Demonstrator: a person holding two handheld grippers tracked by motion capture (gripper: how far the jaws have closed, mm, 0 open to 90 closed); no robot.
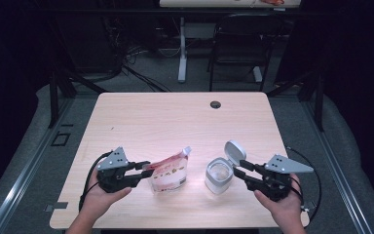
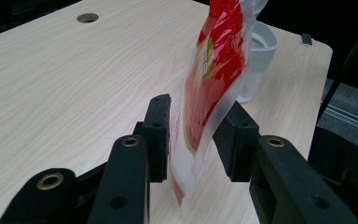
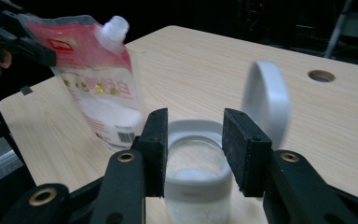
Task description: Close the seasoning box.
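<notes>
Left gripper (image 2: 193, 135): fingers spread either side of the red-and-white spout pouch (image 1: 169, 171), which stands upright on the worktop (image 1: 175, 117); whether the pads touch it, can't tell. Right gripper (image 3: 193, 149): fingers apart, nothing pinched, just beside the open white-rimmed jar (image 1: 218, 174), its flip lid (image 1: 234, 151) standing up.
</notes>
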